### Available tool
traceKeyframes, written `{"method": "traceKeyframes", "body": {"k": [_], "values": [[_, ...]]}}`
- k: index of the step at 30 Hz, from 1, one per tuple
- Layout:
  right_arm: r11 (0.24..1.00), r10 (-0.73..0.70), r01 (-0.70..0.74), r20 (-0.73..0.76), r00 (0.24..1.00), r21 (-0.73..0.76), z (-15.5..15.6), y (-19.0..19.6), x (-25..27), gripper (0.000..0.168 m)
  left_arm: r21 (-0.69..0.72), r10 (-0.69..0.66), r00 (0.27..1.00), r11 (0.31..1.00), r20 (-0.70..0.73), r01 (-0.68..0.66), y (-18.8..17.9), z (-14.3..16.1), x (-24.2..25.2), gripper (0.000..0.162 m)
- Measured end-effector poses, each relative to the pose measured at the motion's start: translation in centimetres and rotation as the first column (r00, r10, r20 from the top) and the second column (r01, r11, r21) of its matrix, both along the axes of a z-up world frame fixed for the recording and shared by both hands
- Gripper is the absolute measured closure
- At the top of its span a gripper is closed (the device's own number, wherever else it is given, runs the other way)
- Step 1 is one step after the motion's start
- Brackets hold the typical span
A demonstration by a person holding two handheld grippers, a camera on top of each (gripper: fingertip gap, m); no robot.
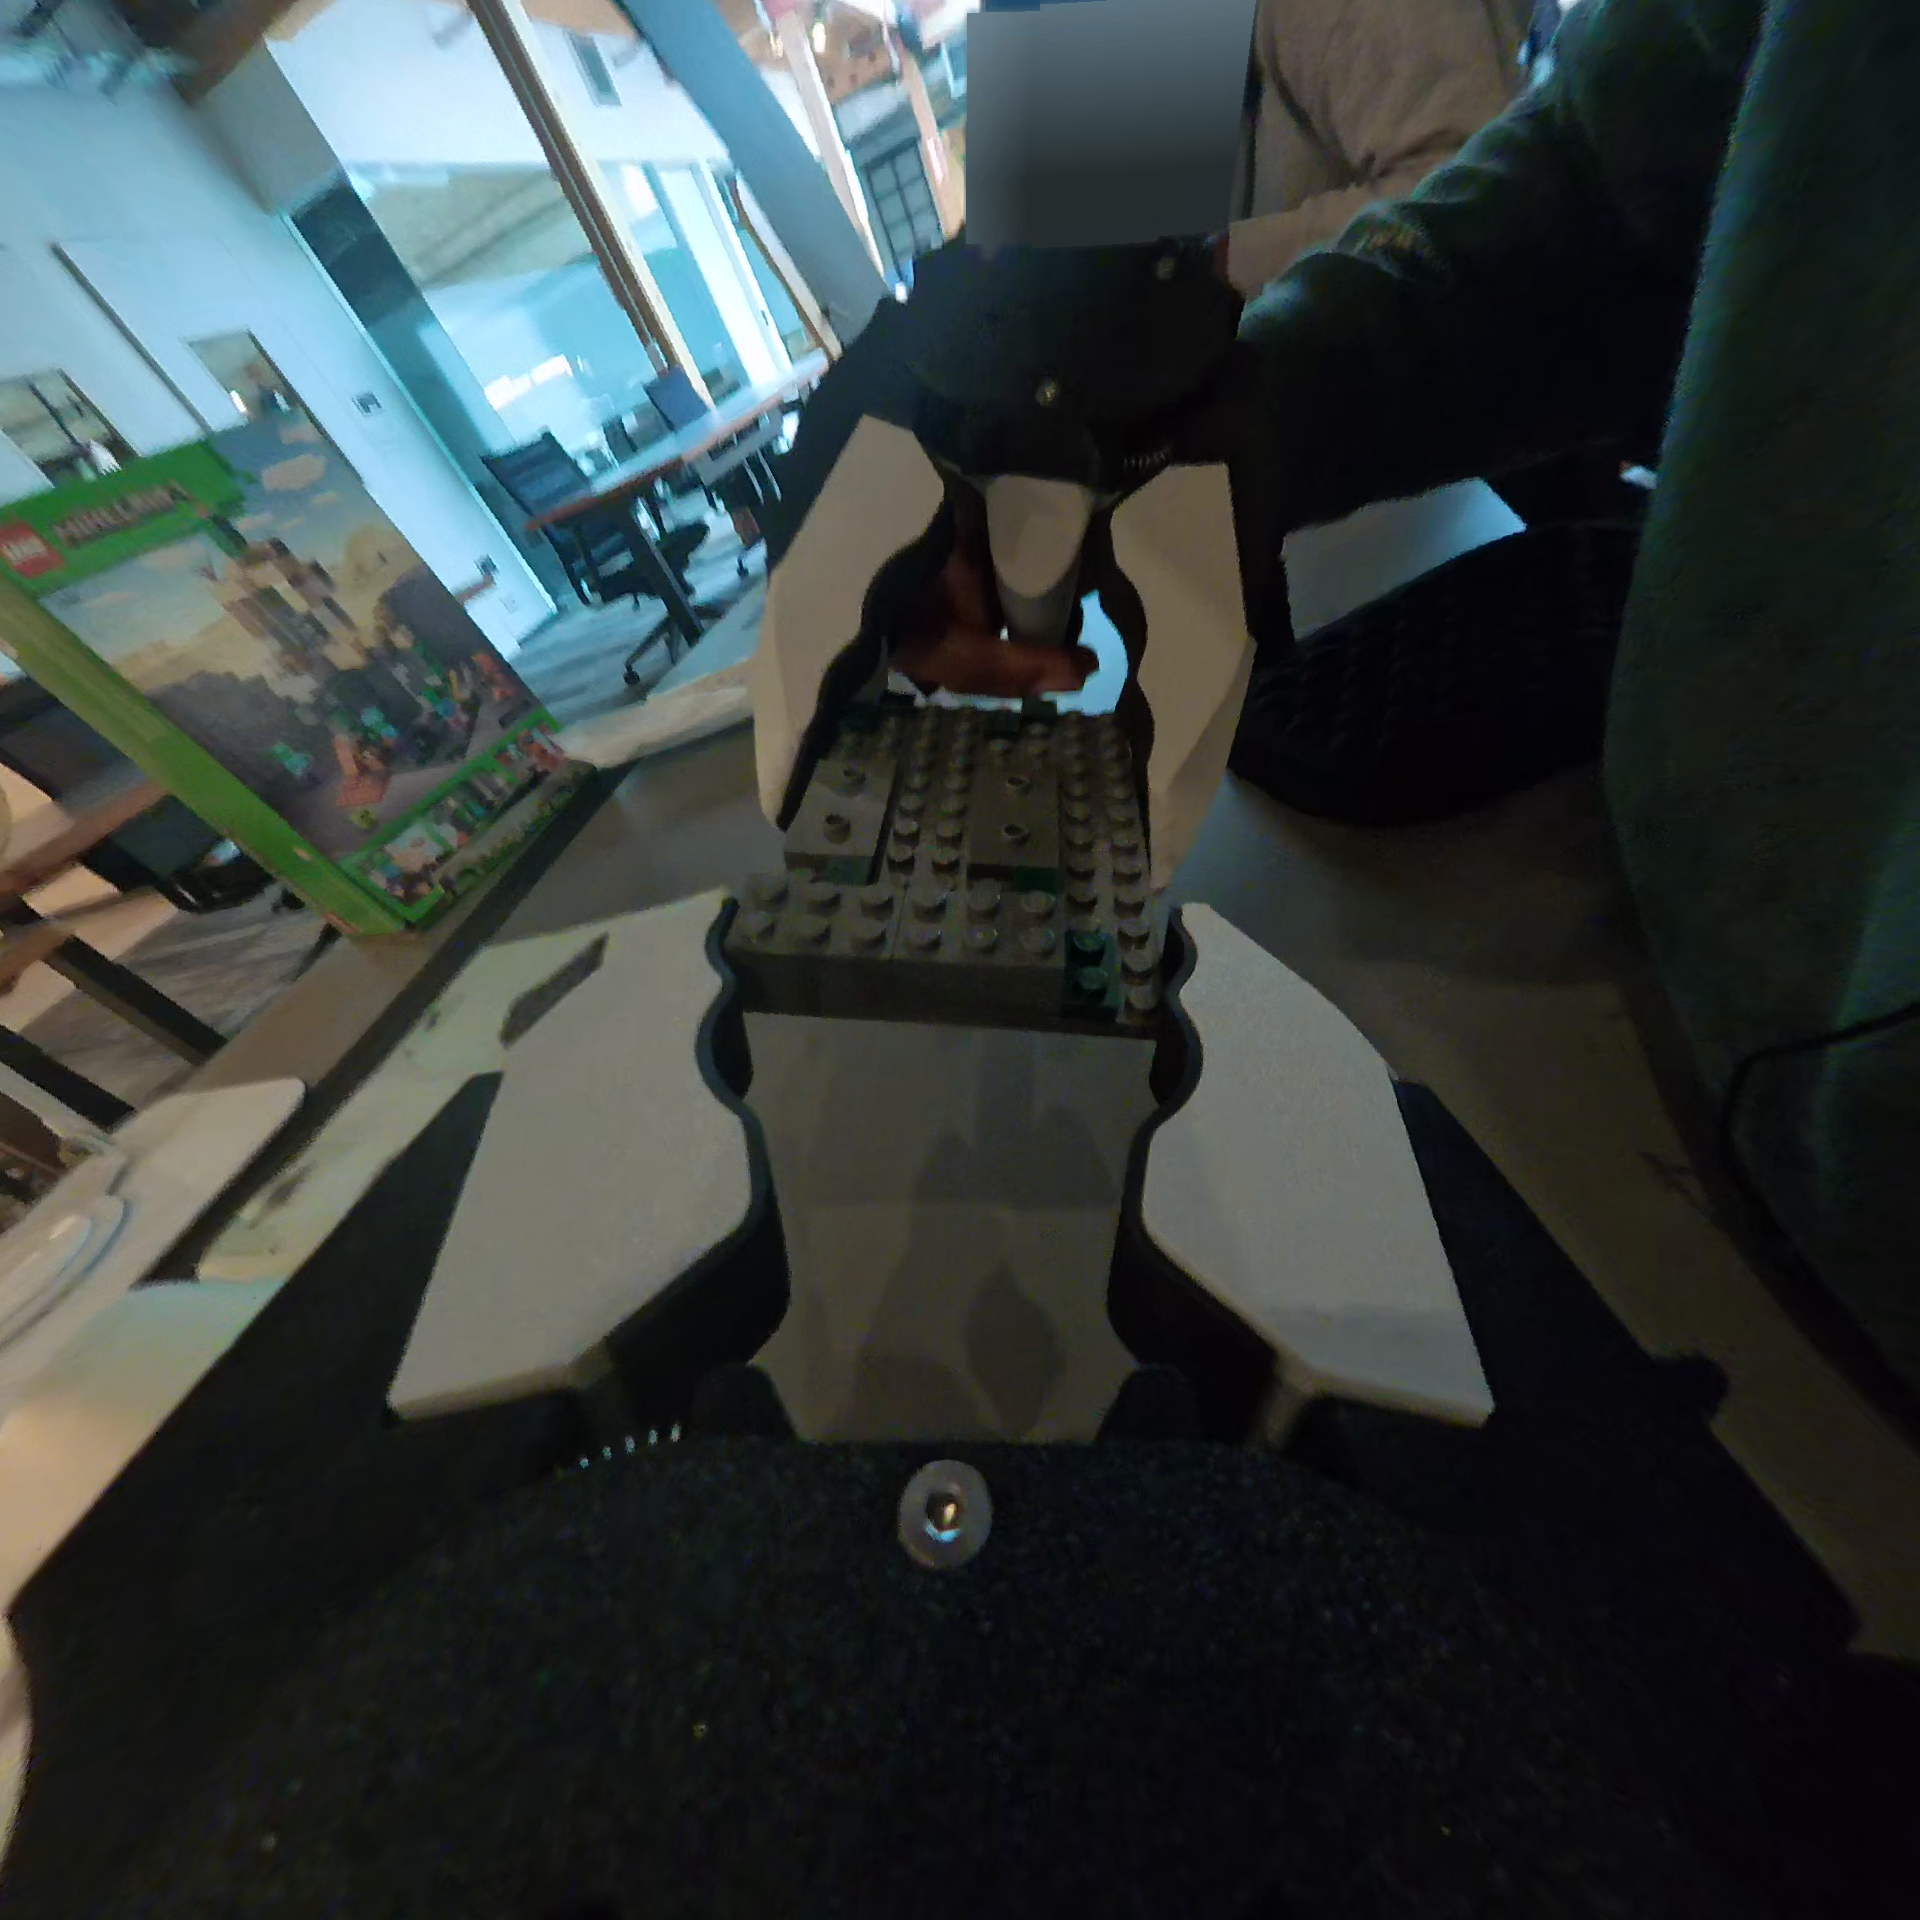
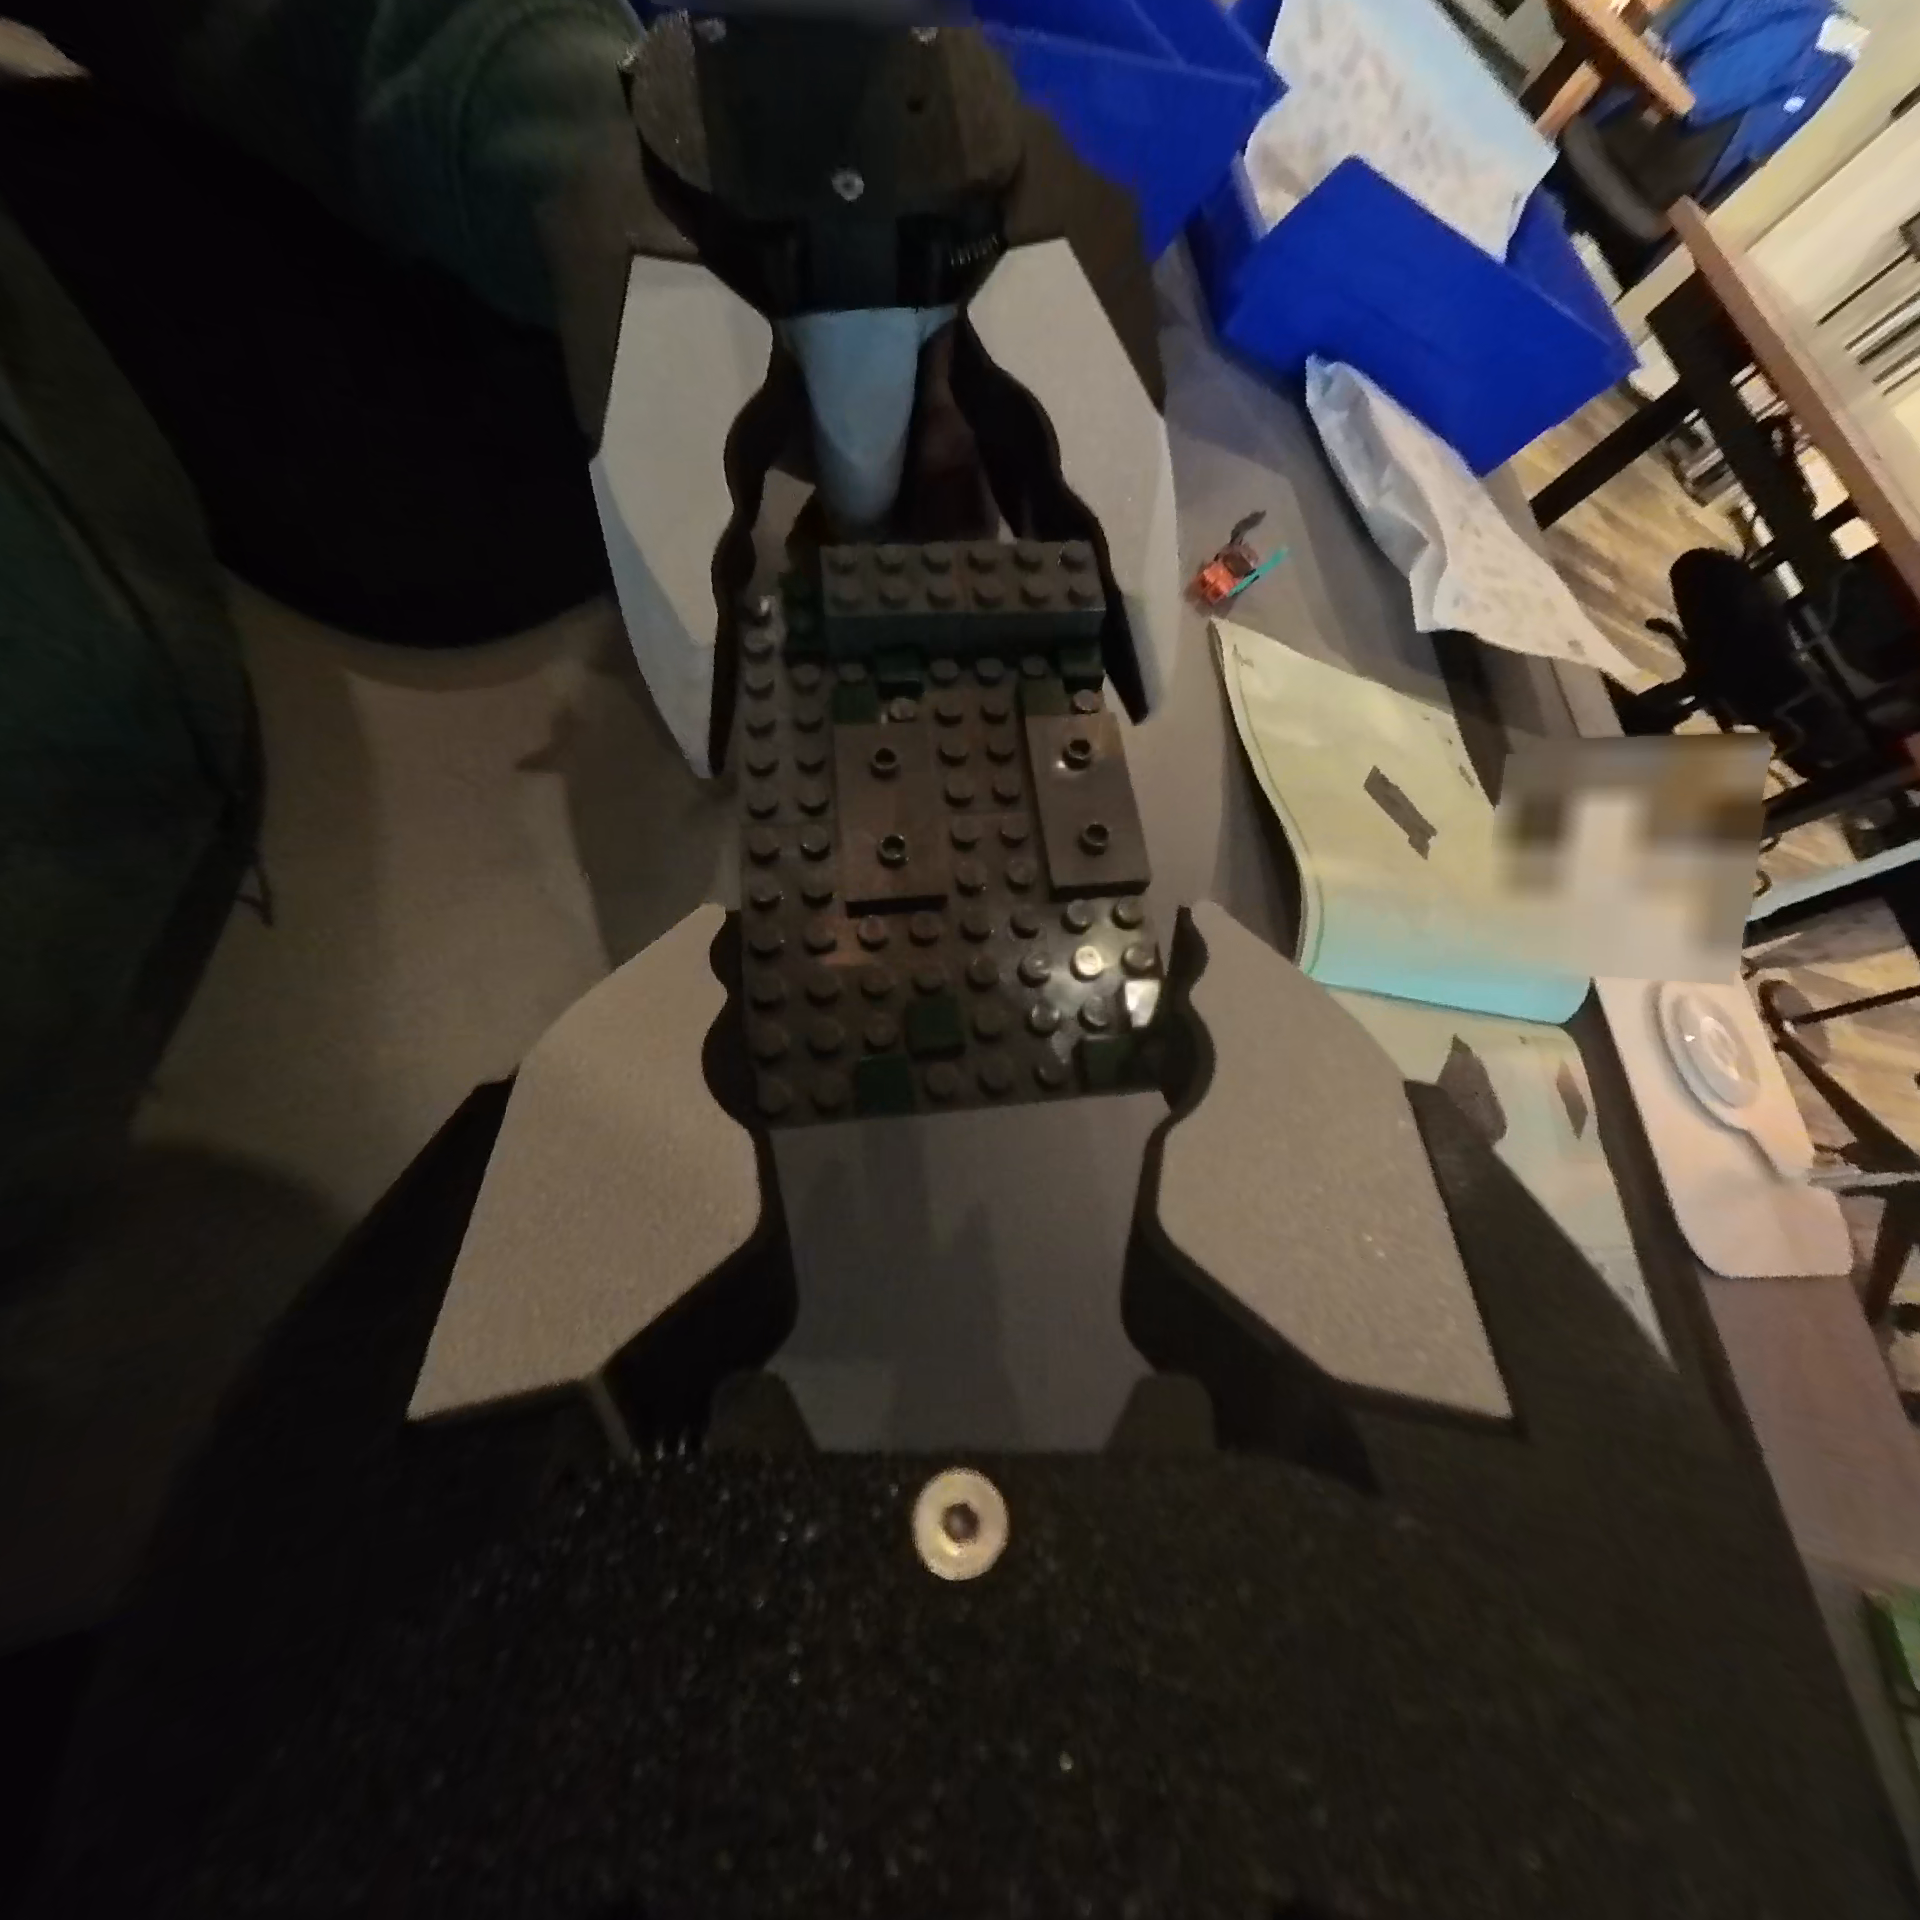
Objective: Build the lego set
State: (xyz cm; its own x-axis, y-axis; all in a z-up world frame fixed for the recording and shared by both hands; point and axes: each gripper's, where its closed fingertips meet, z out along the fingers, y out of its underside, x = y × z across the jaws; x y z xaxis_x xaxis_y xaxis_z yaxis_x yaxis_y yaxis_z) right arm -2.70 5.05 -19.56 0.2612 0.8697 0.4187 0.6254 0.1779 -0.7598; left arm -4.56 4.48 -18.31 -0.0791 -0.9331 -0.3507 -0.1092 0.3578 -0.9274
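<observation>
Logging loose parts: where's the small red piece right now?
Right wrist view only: the small red piece lies on the grey table, right of the lego build, beyond the open instruction booklet and near the white paper.

Grey table (image 2: 1226, 748), open booklet (image 2: 1382, 831), set box (image 1: 281, 675)

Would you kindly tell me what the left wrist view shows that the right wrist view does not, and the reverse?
Only the left wrist view shows the green-edged set box standing at the left, and glass-walled rooms behind it.

Only the right wrist view shows the open instruction booklet, blue bins, a small red piece and a white plate.

Both show the dark studded build held at opposite ends by the left tongs and right tongs, above the grey table.
</observation>
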Motion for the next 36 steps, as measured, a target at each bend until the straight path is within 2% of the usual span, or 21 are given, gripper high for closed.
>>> {"method": "traceKeyframes", "body": {"k": [4, 8, 15, 19, 24, 28, 30, 33, 36], "values": [[0.991, -0.03, 0.026, -0.03, 0.999, -0.132, -1.8, 0.6, 0.5, 0.092, -0.111, 0.013, 0.994, 0.994, -0.107, -0.025, 0.9, -1.9, 0.4, 0.086], [0.952, -0.093, 0.068, -0.07, 0.993, -0.297, -4.7, 1.9, 1.5, 0.091, -0.143, 0.087, 0.974, 0.983, -0.21, -0.119, 2.7, -3.7, 0.1, 0.081], [0.91, -0.209, 0.202, 0.02, 0.978, -0.363, -8.1, 5.3, 3.3, 0.091, -0.142, 0.193, 0.942, 0.961, -0.275, -0.238, 5.1, -4.9, -0.7, 0.085], [0.904, -0.235, 0.244, 0.068, 0.97, -0.35, -8.8, 6.7, 3.4, 0.091, -0.127, 0.222, 0.928, 0.955, -0.3, -0.269, 5.5, -5.4, -0.7, 0.088], [0.833, -0.411, 0.418, 0.099, 0.906, -0.364, -8.9, 8.7, 5.1, 0.091, -0.139, 0.24, 0.914, 0.945, -0.327, -0.297, 5.9, -6.1, -0.5, 0.092], [0.676, -0.62, 0.607, 0.124, 0.775, -0.418, -9.2, 9.1, 7.5, 0.091, -0.131, 0.252, 0.903, 0.941, -0.347, -0.313, 6.0, -6.5, -0.6, 0.093], [0.625, -0.676, 0.654, 0.124, 0.727, -0.425, -9.2, 8.6, 8.0, 0.091, -0.131, 0.256, 0.897, 0.938, -0.36, -0.321, 6.1, -6.7, -0.6, 0.093], [0.603, -0.694, 0.641, 0.084, 0.715, -0.474, -8.8, 6.7, 7.0, 0.079, -0.14, 0.256, 0.896, 0.936, -0.363, -0.324, 6.1, -6.8, -0.7, 0.094], [0.66, -0.646, 0.552, -0.01, 0.763, -0.51, -7.0, 5.0, 5.7, 0.076, -0.143, 0.249, 0.899, 0.937, -0.361, -0.318, 6.0, -6.9, -0.7, 0.094]]}}
